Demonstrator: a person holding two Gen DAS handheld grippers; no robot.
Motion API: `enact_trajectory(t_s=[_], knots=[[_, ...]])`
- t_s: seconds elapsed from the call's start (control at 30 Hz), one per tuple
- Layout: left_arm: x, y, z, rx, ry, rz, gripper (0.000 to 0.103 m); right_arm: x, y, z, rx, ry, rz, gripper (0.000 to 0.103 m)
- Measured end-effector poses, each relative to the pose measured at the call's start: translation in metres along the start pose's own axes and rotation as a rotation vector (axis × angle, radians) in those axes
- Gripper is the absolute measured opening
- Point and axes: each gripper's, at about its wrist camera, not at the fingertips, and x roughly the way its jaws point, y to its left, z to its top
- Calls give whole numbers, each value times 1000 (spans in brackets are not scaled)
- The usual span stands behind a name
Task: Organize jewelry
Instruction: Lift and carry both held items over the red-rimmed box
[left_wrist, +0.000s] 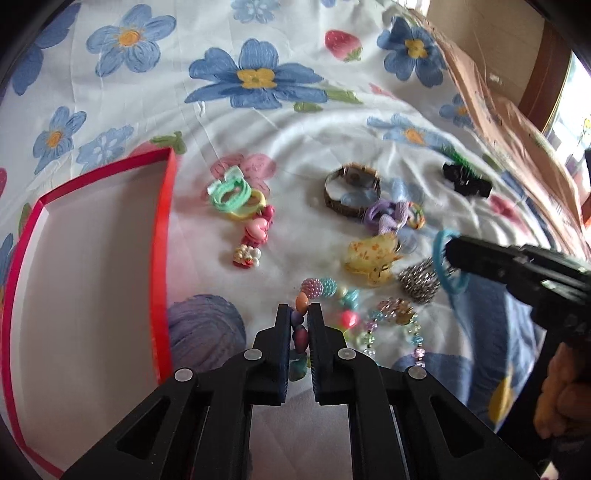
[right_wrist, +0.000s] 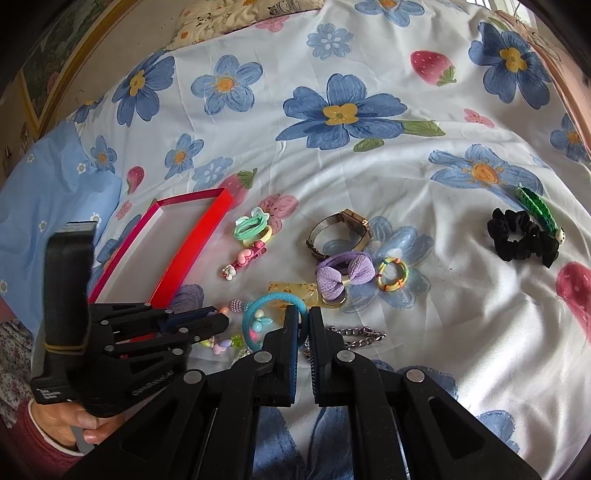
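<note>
Here the left tool (left_wrist: 299, 314) is pinching a strand of the beaded bracelet (left_wrist: 325, 291), its jaws closed on the beads low on the bed, just beside the red box (left_wrist: 162, 236). The right tool (right_wrist: 303, 321) is pinching the teal hair tie (right_wrist: 273, 297), which loops up from its tips above the silver chain (right_wrist: 354, 336).

The risk, as I judge it, is tangling: the bracelet lies among a second, paler bead strand (left_wrist: 391, 317), so lifting it could drag that along or stretch the cord. The hair tie could likewise snag the chain or slip free, being soft and thin.

Small white lettering sits on the left tool's handle in the right wrist view, too blurred to read. No other writing shows.
</note>
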Motion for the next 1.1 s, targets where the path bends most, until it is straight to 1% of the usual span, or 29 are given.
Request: enact_trajectory(t_s=[0.2,0.33,0.5,0.7,0.87,1.1], knots=[[-47,17,-4,-38,-90,-17,7,2,15,8,-24,-5,20,5],[-74,33,-13,-69,-128,-9,7,8,29,14,-46,-3,39,5],[-93,56,-20,-121,-154,13,7,20,52,24,-83,5,74,5],[-114,85,-22,-191,-194,16,7,34,84,39,-133,0,124,4],[-117,106,-23,-237,-210,24,7,49,115,52,-188,0,160,3],[-107,141,-20,-312,-203,45,7,85,150,62,-238,43,194,3]])
